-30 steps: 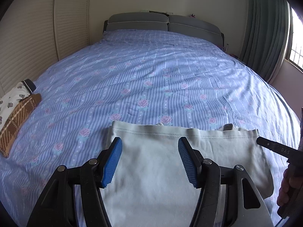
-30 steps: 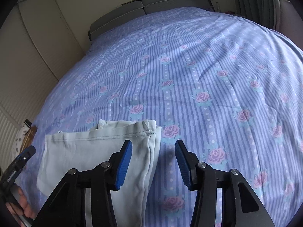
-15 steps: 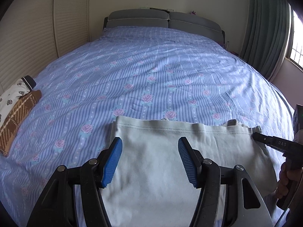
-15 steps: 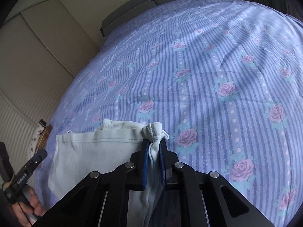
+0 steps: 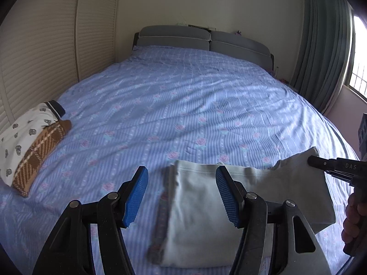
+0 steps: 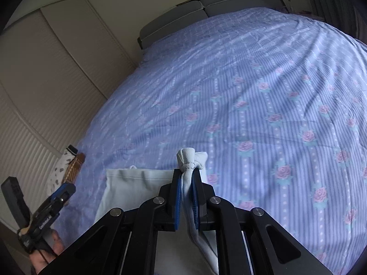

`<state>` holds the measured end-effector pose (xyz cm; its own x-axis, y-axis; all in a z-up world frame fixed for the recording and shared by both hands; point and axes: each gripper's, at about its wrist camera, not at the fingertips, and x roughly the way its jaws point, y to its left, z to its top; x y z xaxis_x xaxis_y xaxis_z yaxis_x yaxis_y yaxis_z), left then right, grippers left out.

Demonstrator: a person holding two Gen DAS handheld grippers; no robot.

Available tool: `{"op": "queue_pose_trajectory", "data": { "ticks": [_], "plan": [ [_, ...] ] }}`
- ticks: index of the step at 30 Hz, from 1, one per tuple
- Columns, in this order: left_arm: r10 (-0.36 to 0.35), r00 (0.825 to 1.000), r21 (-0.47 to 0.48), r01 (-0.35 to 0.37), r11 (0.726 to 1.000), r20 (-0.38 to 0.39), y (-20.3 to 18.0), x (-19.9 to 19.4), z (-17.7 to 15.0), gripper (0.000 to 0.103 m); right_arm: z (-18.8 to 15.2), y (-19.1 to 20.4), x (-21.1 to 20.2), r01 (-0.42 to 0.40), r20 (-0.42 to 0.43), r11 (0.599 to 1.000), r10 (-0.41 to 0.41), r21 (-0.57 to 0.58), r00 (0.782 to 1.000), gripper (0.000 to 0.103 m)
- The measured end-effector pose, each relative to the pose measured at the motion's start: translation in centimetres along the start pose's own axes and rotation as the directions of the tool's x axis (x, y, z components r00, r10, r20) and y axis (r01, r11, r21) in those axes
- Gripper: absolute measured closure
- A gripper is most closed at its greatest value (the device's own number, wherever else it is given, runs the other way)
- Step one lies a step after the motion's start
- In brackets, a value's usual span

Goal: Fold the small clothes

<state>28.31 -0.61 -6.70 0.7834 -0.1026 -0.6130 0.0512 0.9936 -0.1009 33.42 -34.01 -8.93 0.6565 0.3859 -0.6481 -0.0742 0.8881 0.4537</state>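
On the bed's blue rose-striped sheet (image 5: 195,105), the right gripper (image 6: 187,197) is clenched on a corner of the pale grey-white cotton garment (image 5: 199,217) — bunched fabric pokes past its 2 blue pads. The left gripper (image 5: 182,197) hovers released above the sheet, at the garment's left edge.

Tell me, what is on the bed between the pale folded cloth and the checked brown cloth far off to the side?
Nothing but bare flowered bedsheet lies between the pale cloth and the checked brown cloth, as the left wrist view shows.
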Motion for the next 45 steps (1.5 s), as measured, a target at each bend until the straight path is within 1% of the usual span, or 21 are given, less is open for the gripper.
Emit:
{"op": "queue_pose_trajectory", "data": {
  "ticks": [3, 7, 12, 14, 16, 19, 23, 25, 28, 30, 34, 37, 38, 39, 41, 45],
  "plan": [
    [0.008, 1.0, -0.009, -0.008, 1.0, 0.013, 1.9, -1.1, 0.2, 0.042, 0.0, 2.8, 0.8, -0.037, -0.027, 0.999, 0.037, 0.002, 0.999, 0.093],
    [0.02, 1.0, -0.02, -0.019, 1.0, 0.021, 4.2, -2.0, 0.3, 0.042, 0.1, 7.0, 3.1, -0.071, -0.074, 0.997, 0.07, -0.008, 0.995, 0.093],
    [0.042, 0.999, -0.036, -0.041, 0.999, 0.017, 7.4, -2.8, 0.1, 0.041, -0.7, 12.0, 6.8, -0.085, -0.15, 0.995, 0.076, -0.06, 0.986, 0.093],
    [0.051, 0.999, -0.041, -0.051, 0.998, 0.005, 8.4, -2.7, -0.2, 0.041, -1.0, 13.4, 8.6, -0.094, -0.191, 0.994, 0.084, -0.046, 0.978, 0.093],
    [0.055, 0.998, -0.046, -0.055, 0.997, -0.003, 9.3, -2.5, -0.4, 0.041, -1.3, 14.5, 10.3, -0.087, -0.219, 0.996, 0.079, -0.027, 0.973, 0.093],
    [0.057, 0.998, -0.053, -0.057, 0.997, -0.012, 10.2, -2.4, -0.8, 0.041, -2.0, 15.8, 12.7, -0.047, -0.241, 0.998, 0.036, -0.044, 0.97, 0.093],
    [0.047, 0.998, -0.054, -0.049, 0.997, -0.028, 10.8, -1.9, -1.3, 0.041, -2.5, 15.9, 15.1, -0.012, -0.267, 1.0, 0.01, -0.005, 0.964, 0.093],
    [0.039, 0.999, -0.054, -0.041, 0.998, -0.034, 10.7, -1.8, -1.6, 0.041, -2.6, 15.9, 15.6, -0.012, -0.268, 1.0, 0.015, 0.011, 0.963, 0.093],
    [0.023, 0.999, -0.048, -0.025, 0.999, -0.042, 10.2, -1.6, -2.0, 0.041, -2.5, 16.2, 15.9, -0.008, -0.264, 1.0, 0.006, -0.006, 0.965, 0.093],
    [-0.001, 0.999, -0.039, -0.001, 0.999, -0.038, 9.7, -1.6, -2.2, 0.041, -2.4, 16.3, 16.3, -0.007, -0.27, 1.0, 0.004, -0.009, 0.963, 0.093],
    [-0.068, 0.997, -0.012, 0.067, 0.998, -0.028, 8.0, -2.2, -3.2, 0.041, -2.2, 16.3, 17.3, -0.014, -0.293, 1.0, 0.006, -0.025, 0.956, 0.093],
    [-0.125, 0.991, -0.002, 0.125, 0.992, -0.039, 6.4, -2.2, -4.3, 0.041, -2.1, 16.3, 17.1, -0.018, -0.292, 0.998, 0.002, -0.052, 0.956, 0.091],
    [-0.14, 0.989, 0.001, 0.14, 0.99, -0.046, 5.9, -2.2, -4.6, 0.041, -2.1, 16.2, 17.0, -0.019, -0.293, 0.998, 0.001, -0.058, 0.956, 0.088],
    [-0.15, 0.987, 0.003, 0.15, 0.989, -0.05, 5.5, -2.1, -4.9, 0.041, -2.1, 16.1, 16.8, -0.017, -0.293, 0.998, -0.002, -0.062, 0.956, 0.079],
    [-0.177, 0.983, 0.004, 0.178, 0.984, -0.056, 4.7, -1.9, -5.5, 0.041, -2.2, 15.8, 15.9, 0.007, -0.278, 0.997, -0.03, -0.083, 0.96, 0.066],
    [-0.208, 0.976, 0.004, 0.209, 0.978, -0.065, 3.5, -1.4, -6.6, 0.042, -2.7, 15.5, 12.9, 0.044, -0.196, 0.986, -0.076, -0.16, 0.978, 0.065]
  ]
}}
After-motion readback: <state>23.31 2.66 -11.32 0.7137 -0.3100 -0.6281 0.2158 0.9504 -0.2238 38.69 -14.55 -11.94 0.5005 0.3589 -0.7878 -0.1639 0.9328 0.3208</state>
